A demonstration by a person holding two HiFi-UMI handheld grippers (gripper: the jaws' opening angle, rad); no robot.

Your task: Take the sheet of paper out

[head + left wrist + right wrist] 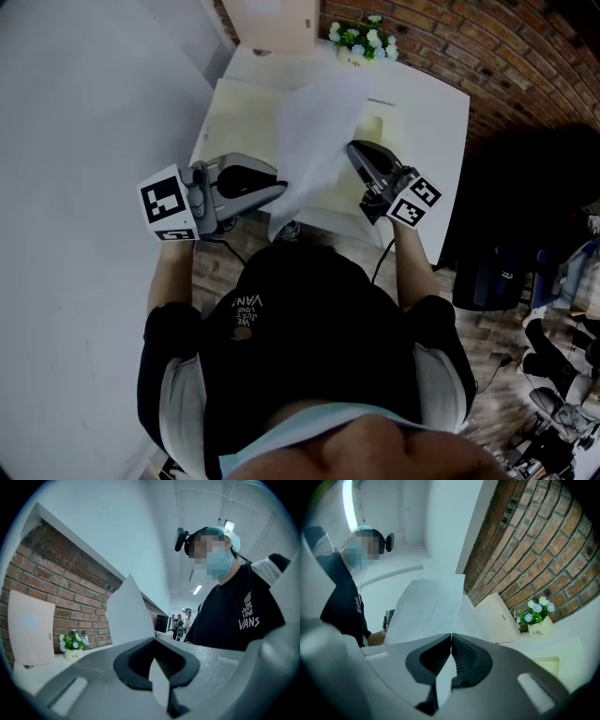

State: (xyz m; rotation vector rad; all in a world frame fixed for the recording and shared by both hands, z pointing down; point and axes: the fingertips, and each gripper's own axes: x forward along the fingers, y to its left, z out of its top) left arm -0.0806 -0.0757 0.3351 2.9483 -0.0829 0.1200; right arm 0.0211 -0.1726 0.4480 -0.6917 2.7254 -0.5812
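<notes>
A thin, white, smooth sheet of paper rises, gently bowed, in the upper centre of the frame, above a pale yellow board on a white table. The left gripper and the right gripper each pinch one side of it, dark ribbed jaws fully closed.

Raised sheet of paper hangs above white table; left gripper at its lower left edge, right gripper at its right edge. Behind, flower pot beside brick wall.
</notes>
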